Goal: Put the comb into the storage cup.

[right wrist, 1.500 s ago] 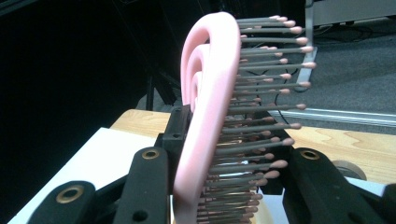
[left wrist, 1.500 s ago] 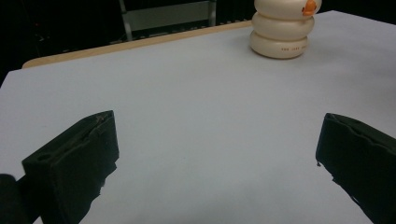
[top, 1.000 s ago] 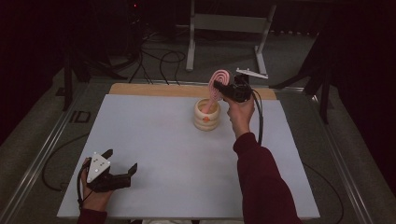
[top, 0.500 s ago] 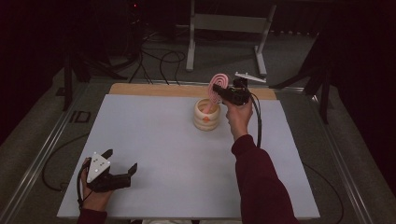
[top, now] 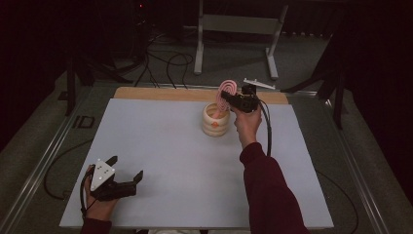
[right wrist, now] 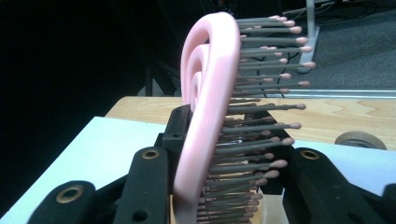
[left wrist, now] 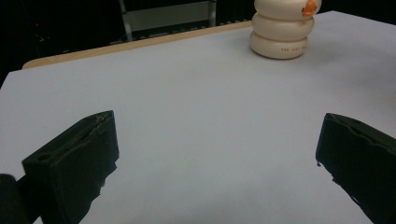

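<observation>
Clamped between the jaws of the right gripper (top: pixel 233 100), a pink hairbrush (top: pixel 227 91) stands nearly upright, its looped head up and its bristles fanning to one side in the right gripper view (right wrist: pixel 205 107). Its handle end dips into the mouth of a cream, ring-stacked holder (top: pixel 215 120) at about one o'clock on the bench (top: pixel 160 146), just short of the wooden strip (top: pixel 160 93) along the far edge. Compared with a second ago, the gripper and brush have shifted slightly toward the far edge and the brush sits a touch more upright over the holder — a small change, which suggests the brush is either being lifted clear or settled in; which of the two cannot be told. The right hand (top: pixel 247 124) sits just beside the holder, its cable trailing down along the sleeve. At seven o'clock, well apart, the left gripper (top: pixel 127 180) rests on the bench where it lay before, its jaws spread wide and holding nothing — its own view looks across bare surface toward the holder (left wrist: pixel 280 29).
</observation>
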Available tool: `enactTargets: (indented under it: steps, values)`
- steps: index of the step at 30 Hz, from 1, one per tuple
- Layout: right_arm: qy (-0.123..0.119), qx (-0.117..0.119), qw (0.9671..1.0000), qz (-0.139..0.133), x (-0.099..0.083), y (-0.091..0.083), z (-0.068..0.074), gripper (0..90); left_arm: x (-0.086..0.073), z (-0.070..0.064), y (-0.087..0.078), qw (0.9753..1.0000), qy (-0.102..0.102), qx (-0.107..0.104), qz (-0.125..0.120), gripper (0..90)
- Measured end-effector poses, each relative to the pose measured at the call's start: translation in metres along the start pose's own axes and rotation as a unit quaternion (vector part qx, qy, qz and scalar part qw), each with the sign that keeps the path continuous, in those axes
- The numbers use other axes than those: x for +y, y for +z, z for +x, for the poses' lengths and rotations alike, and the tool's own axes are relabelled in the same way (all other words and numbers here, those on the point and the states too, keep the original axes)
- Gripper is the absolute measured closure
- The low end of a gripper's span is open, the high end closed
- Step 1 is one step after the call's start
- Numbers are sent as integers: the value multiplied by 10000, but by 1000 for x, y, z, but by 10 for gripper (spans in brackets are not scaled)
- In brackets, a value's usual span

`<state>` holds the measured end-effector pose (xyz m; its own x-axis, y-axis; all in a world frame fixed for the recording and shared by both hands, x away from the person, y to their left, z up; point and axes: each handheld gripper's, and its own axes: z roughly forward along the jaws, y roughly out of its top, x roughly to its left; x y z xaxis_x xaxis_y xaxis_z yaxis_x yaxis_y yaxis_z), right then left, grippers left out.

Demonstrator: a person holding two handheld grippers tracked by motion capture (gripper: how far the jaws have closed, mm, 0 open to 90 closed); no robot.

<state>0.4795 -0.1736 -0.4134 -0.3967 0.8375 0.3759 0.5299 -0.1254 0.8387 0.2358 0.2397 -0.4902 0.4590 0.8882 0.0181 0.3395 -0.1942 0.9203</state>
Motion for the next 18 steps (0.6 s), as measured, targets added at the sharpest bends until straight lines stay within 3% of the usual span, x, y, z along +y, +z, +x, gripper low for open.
enactTargets:
  steps: [18]
  values:
    - [177, 60, 9998, -25, -6, 4, 2, 637, 0, 0, 0, 10000, -2, 0, 1, 1]
